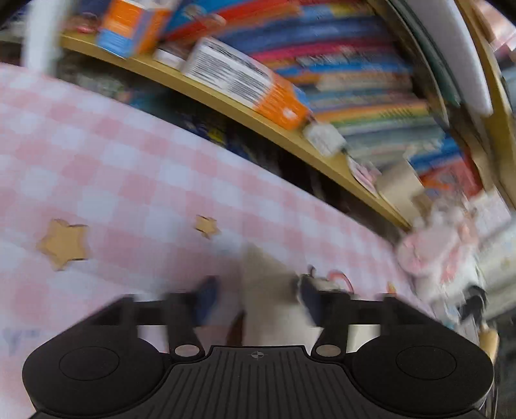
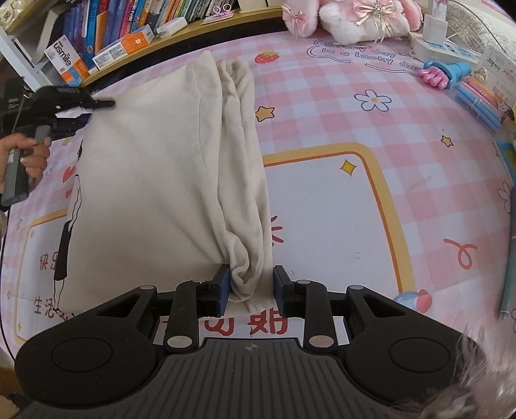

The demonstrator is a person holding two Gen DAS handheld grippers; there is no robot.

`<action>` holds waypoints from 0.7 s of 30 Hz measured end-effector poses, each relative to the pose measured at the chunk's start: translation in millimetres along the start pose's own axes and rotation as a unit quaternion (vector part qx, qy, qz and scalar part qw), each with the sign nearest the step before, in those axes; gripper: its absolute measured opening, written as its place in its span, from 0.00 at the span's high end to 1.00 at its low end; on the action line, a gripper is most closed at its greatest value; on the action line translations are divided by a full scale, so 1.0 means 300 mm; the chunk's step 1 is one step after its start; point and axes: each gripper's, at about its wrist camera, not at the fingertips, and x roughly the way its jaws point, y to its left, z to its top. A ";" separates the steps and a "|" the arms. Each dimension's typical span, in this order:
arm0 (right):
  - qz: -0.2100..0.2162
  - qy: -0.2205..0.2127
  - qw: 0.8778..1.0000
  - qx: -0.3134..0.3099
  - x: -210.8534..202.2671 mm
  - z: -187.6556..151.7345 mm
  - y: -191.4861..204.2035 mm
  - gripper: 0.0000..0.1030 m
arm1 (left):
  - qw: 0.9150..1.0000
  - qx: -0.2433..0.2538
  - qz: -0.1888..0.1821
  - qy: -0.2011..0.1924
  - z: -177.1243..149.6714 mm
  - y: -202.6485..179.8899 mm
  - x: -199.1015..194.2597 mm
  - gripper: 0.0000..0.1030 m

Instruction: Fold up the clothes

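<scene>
A cream-coloured garment (image 2: 154, 180) lies folded lengthwise on the pink checked table mat (image 2: 338, 106), with a bunched roll of cloth along its right edge. My right gripper (image 2: 251, 287) is open, its blue pads on either side of the near end of that roll. My left gripper (image 1: 254, 299) is open in a blurred left wrist view, with a strip of the cream garment (image 1: 274, 290) between its fingers. In the right wrist view the left gripper (image 2: 93, 106) sits at the garment's far left corner, held by a hand (image 2: 25, 154).
A wooden bookshelf (image 2: 135, 29) with books and boxes runs along the far edge. Pink plush toys (image 2: 348, 19), a power strip (image 2: 441, 45), a toy hand (image 2: 441, 72) and coloured pens (image 2: 480, 103) lie at the back right. A pen (image 2: 509, 251) lies at the right edge.
</scene>
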 end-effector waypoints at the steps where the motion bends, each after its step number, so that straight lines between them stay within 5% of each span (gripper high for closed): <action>1: 0.000 0.000 1.000 0.002 0.000 -0.002 0.002 0.75 | 1.000 0.017 0.003 -0.010 -0.012 -0.006 -0.031 0.35; 9: 0.009 -0.006 1.000 -0.001 0.003 -0.014 0.000 0.74 | 0.993 0.115 0.005 -0.004 -0.265 -0.055 -0.274 0.36; 21: 0.056 -0.012 0.998 -0.004 -0.008 -0.028 -0.050 0.77 | 0.992 0.107 0.057 0.029 -0.573 -0.115 -0.359 0.40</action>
